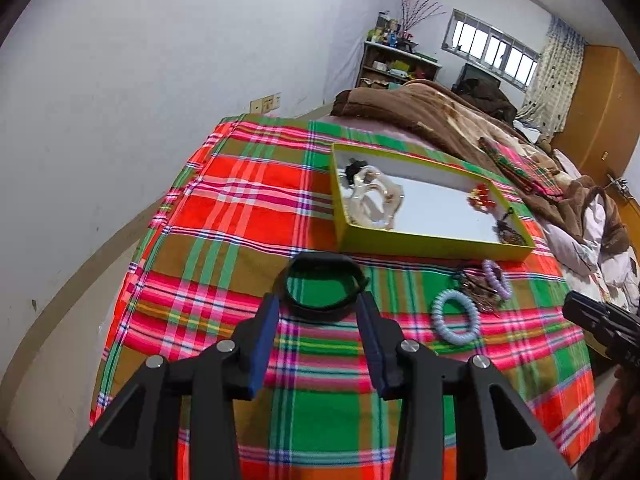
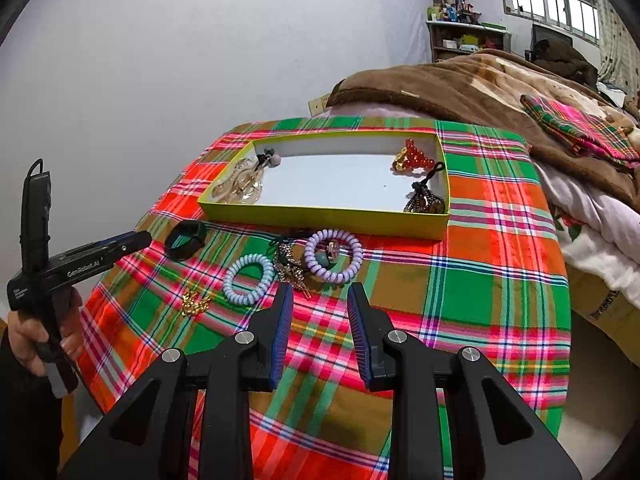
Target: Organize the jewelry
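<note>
black rubbery band [image 1: 322, 286] is noted flat on the plaid cloth [image 1: 240, 216], just in front of the left gripper [image 1: 320, 308], whose blue-padded fingers [image 1: 264, 340] are spread wide to either side of the band's near edge — nothing is held. the right gripper [image 2: 320, 300] is likewise released and hangs over bare cloth, short of the loose pieces.

the step in hand is judged to be the pick-up of the band for transfer to the yellow-green box [image 1: 432, 242]. it is advised that the fingers be lowered until one pad passes inside the loop and one outside, so that the strap wall is pinched rather than the whole ring squeezed; the cloth should not be caught, as a fold lifted with it could drag the neighbouring pieces. the open middle of the box floor is recommended for the drop.

already in the box: a pale clear-and-gold cluster [image 2: 240, 182], red beads [image 2: 416, 158], a dark beaded piece [image 2: 426, 200]. outside it: a pale blue coil tie [image 2: 248, 278], a lilac coil tie [image 2: 334, 256], a gold chain [image 2: 194, 302].

the surface is a soft bed — give under pressure is to be expected. a brown blanket [image 2: 460, 84], a cluttered shelf [image 2: 464, 36] and a barred window [image 2: 552, 0] are recorded beyond.
</note>
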`<state>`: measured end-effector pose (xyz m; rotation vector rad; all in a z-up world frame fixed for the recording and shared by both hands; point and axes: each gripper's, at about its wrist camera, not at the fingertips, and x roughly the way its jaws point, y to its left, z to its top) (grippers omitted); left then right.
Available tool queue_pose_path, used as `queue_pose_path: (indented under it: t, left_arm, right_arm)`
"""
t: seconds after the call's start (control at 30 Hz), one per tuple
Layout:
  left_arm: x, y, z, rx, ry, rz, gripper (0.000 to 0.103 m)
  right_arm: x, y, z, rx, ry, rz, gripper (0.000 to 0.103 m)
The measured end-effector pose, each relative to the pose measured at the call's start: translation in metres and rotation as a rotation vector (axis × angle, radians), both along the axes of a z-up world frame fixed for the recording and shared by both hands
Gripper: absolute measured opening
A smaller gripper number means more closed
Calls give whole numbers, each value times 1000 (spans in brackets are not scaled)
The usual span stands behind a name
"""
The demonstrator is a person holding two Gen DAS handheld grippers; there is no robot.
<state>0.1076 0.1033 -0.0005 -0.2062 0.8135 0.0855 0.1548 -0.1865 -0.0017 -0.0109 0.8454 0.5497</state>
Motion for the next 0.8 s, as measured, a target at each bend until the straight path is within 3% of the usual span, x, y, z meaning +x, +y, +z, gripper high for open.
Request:
queue_pose_path:
  t: [0.7, 0.73, 0.8]
  left_arm:
    - [28, 21, -33, -82, 84, 74, 41]
    - [29, 20, -34, -85, 86, 74, 41]
    - [32, 18, -35, -73, 93, 76, 30]
  right_arm:
    - [29, 21, -25, -22, 51, 25, 29]
    - [30, 21, -25, -24, 51, 24, 29]
    - [32, 23, -26, -29, 52, 25, 29]
